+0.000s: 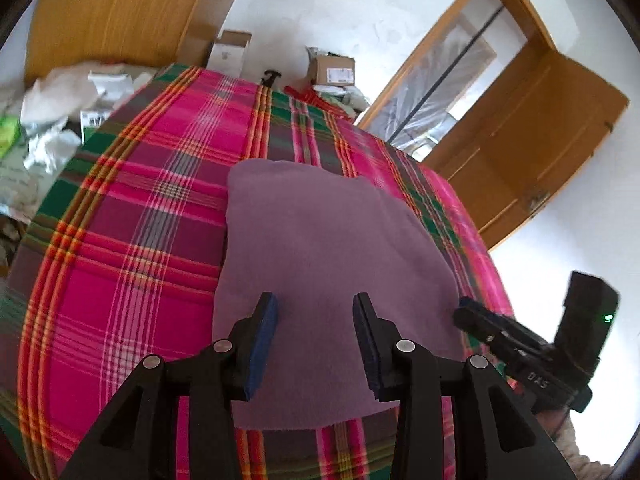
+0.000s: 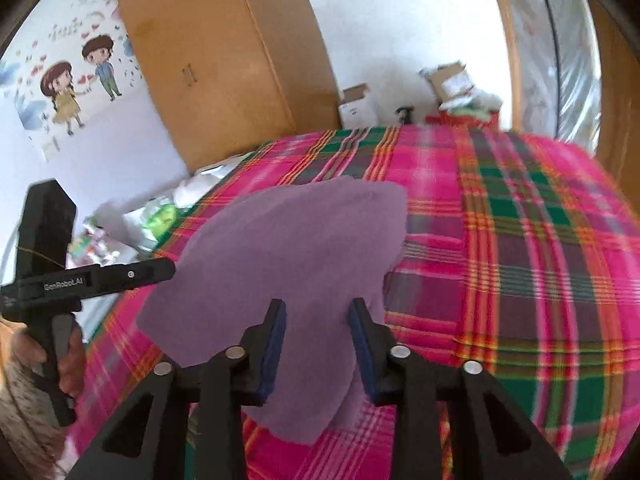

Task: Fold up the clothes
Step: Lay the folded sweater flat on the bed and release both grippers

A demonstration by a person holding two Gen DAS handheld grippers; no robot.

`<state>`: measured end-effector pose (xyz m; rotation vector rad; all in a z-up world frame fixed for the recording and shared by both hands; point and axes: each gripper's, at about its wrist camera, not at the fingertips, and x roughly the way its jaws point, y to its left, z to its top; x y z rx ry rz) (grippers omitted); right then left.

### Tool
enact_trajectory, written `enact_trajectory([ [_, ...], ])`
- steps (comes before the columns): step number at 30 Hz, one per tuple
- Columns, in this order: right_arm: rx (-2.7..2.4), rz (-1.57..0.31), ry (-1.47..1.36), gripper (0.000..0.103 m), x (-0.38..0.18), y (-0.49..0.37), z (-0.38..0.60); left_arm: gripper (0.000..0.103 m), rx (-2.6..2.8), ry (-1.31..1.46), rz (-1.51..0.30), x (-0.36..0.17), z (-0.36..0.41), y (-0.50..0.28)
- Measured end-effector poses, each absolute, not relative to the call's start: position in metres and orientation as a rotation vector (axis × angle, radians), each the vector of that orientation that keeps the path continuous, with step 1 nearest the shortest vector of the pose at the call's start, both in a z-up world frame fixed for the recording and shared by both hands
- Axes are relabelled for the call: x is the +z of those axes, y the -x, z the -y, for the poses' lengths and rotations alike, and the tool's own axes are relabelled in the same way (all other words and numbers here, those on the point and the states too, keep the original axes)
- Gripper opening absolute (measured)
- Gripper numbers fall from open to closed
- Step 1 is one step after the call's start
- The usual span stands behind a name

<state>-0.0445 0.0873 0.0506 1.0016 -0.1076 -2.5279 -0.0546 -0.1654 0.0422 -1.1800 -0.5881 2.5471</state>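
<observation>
A purple garment point(image 1: 320, 248) lies folded flat on a bed with a pink, green and red plaid cover point(image 1: 132, 240). My left gripper point(image 1: 316, 304) hovers above the garment's near part, open, with nothing between its blue pads. Off to its right is my right gripper point(image 1: 466, 312), over the garment's right edge. In the right wrist view the purple garment point(image 2: 288, 248) spreads below my right gripper point(image 2: 317, 308), which is open and holds nothing. My left gripper point(image 2: 170, 269) reaches in from the left with a hand point(image 2: 70, 356) on its grip.
Bags and papers point(image 1: 56, 120) are heaped beside the bed's far left. Cardboard boxes point(image 1: 334, 70) stand against the white wall beyond the bed. A wooden wardrobe point(image 2: 216, 64) stands in the corner and an open wooden door point(image 1: 532, 140) is at the right.
</observation>
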Motion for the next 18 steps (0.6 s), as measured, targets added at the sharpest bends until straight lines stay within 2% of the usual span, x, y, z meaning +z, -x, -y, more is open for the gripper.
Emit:
enact_trajectory([
  [6,-2.498,0.020,-0.996,0.027,0.045,0.028,-0.065,0.040,2.572,1.188,0.586,0.037,0.164,0.055],
  [13,-2.486,0.008,-1.102,0.023,0.023,0.030,-0.060,0.040,2.648,1.171,0.424,0.033,0.151,0.040],
  [18,-2.516,0.013,-1.130,0.023,0.022,0.025,-0.058,0.040,2.657,1.193,0.453,0.028,0.154,0.040],
])
